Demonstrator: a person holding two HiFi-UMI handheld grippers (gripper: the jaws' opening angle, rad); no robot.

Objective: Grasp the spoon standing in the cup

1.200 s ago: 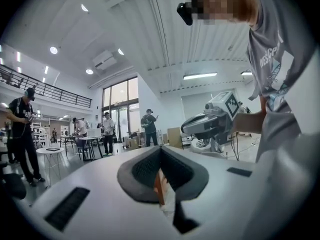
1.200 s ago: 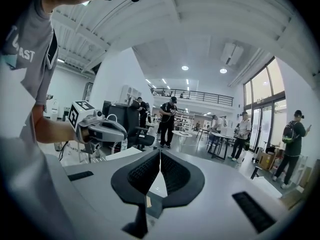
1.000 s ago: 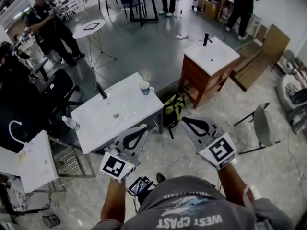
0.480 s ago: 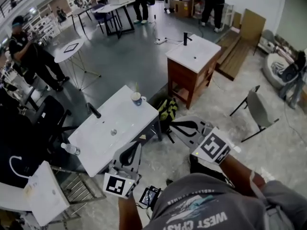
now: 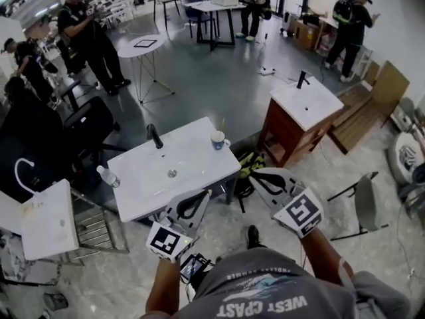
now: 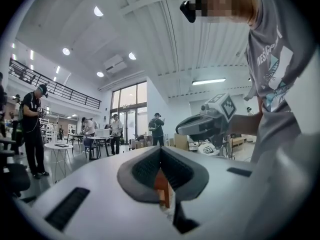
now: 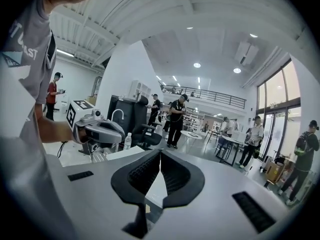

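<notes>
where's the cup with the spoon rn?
Head view, centre: the cup stands near the far right corner of the white sink table, right of the black faucet.

Lab hall, freestanding washbasins [image 5: 174, 168]

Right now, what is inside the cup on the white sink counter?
A spoon stands in the cup, handle poking above the rim; its bowl and any liquid are hidden.

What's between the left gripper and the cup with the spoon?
In the head view, only bare white sink top lies between the left gripper and the cup. The drain sits left of that line.
</notes>
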